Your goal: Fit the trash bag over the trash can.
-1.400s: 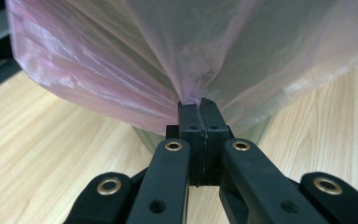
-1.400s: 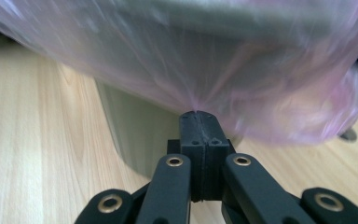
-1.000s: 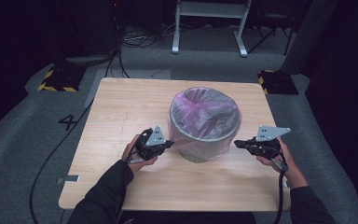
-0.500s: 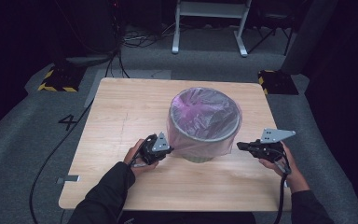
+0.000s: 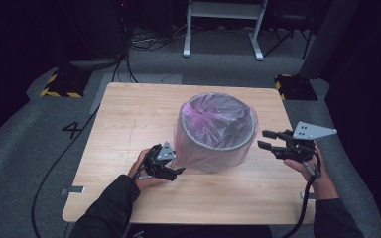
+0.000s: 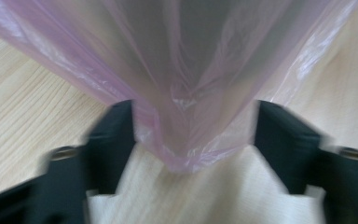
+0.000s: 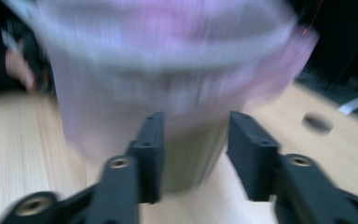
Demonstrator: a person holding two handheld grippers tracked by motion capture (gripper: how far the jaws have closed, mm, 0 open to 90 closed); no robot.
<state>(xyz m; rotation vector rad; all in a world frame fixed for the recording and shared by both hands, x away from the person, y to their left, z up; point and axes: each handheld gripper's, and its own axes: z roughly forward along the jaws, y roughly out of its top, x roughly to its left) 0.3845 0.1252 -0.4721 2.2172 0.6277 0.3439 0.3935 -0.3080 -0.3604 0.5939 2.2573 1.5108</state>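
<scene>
Since a second ago both grippers' jaws have been opening, and the right gripper [image 5: 270, 140] has lifted. At the left, the left gripper [image 5: 177, 171] stands wide, the pink bag [image 6: 186, 93] hem between its jaws, unpinched. The bag lines the grey bin [image 5: 217, 134] mid-table. Right jaws are half apart, empty. Next: close on the hem.

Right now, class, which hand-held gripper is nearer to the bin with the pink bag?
Left. The left hand-held gripper sits at the bin's base, open jaws on either side of the bag's hanging edge. The right hand-held gripper is open beside the rim, apart from it.
</scene>
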